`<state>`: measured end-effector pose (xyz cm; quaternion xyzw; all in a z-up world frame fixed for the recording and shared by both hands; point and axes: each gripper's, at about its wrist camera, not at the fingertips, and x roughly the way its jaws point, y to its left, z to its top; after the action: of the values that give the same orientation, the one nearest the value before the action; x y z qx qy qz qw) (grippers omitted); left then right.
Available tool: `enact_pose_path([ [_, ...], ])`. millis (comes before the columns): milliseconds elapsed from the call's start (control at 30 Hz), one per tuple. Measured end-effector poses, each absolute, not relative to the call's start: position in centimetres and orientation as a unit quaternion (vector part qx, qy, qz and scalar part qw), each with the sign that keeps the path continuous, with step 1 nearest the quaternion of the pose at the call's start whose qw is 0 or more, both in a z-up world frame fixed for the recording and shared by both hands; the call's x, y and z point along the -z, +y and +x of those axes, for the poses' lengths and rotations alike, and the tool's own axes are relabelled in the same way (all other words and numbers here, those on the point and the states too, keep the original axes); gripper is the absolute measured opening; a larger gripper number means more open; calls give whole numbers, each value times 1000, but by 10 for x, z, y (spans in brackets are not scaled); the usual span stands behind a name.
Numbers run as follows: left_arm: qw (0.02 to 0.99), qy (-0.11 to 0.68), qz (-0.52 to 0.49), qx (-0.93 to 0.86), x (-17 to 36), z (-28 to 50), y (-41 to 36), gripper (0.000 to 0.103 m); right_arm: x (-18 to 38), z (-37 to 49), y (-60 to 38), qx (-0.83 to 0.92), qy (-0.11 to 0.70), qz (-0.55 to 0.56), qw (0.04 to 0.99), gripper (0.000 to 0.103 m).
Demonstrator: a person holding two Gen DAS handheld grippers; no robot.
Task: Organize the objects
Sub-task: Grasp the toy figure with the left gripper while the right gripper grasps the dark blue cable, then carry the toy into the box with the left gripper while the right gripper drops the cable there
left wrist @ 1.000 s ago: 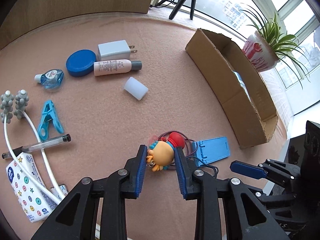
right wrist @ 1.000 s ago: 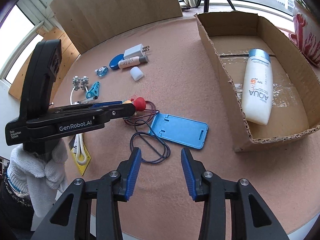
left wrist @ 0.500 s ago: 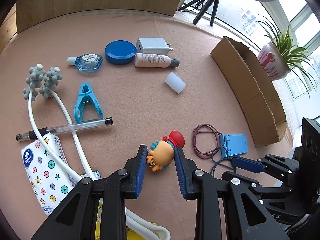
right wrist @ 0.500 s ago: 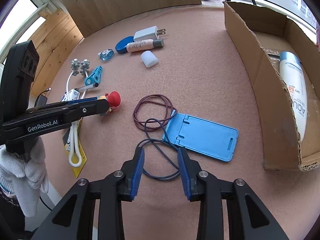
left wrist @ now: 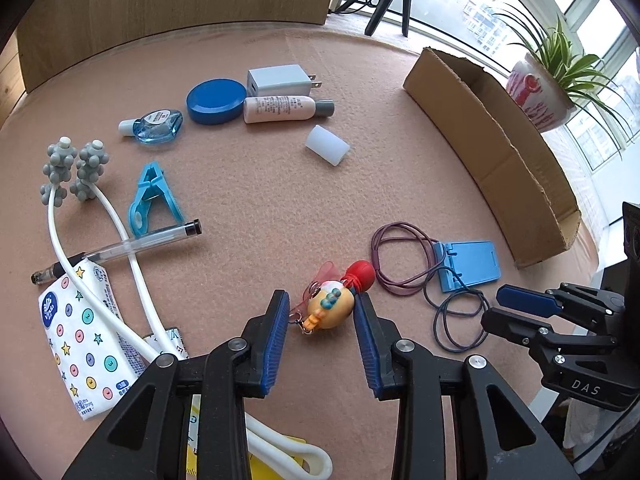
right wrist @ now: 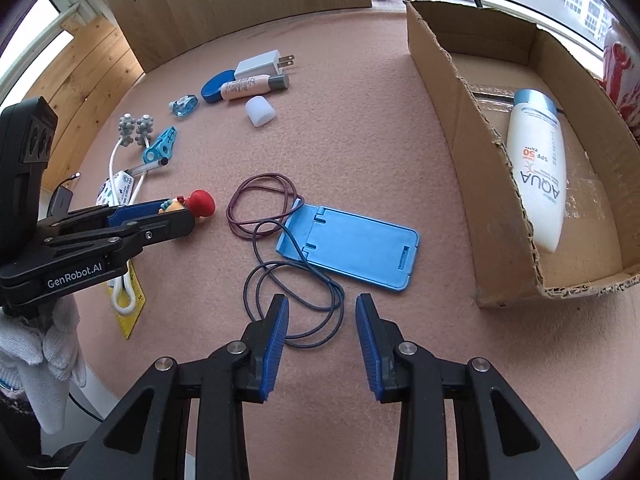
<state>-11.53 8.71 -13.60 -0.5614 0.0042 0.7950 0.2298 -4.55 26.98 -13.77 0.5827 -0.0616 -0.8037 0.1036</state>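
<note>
Doll (left wrist: 330,306) lies on the mat between the left gripper (left wrist: 322,330) pads, head toward the camera, red cap pointing away.
Left jaws stand apart, flanking it without clamping. Right gripper (right wrist: 320,330), also apart, hovers over the dark cord (right wrist: 296,300); box (right wrist: 460,120) lies to the right.

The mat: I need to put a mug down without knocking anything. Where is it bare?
Bare mat runs between the white cap and the cardboard box, and in the middle between the blue clip and the purple cord loop. The far strip behind the charger is free too. The pen and tissue pack corner is crowded.
</note>
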Motion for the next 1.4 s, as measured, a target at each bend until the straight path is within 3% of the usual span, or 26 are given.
enact_pose_path([
  [300,226,10,-561,-796,138,-112,91,36,144,-51,259,801,-35,589,101,30],
  [333,226,9,-561,-796,138,-113,91,35,144,-52,256,804,-26,586,99,28],
  [433,224,-2,-562,-796,138,-110,88,31,145,-53,246,801,-11,588,112,6],
  [467,222,-6,-563,-796,138,-110,88,30,145,-53,244,799,-10,589,118,5],
  [567,222,-18,-564,-795,136,-110,84,25,144,-49,242,804,-8,583,117,5],
  [1033,227,-49,-547,-805,106,-112,88,25,71,-43,286,852,-71,507,112,4],
  [1400,294,-45,-501,-813,57,-122,163,25,25,-44,361,888,-98,448,37,4],
])
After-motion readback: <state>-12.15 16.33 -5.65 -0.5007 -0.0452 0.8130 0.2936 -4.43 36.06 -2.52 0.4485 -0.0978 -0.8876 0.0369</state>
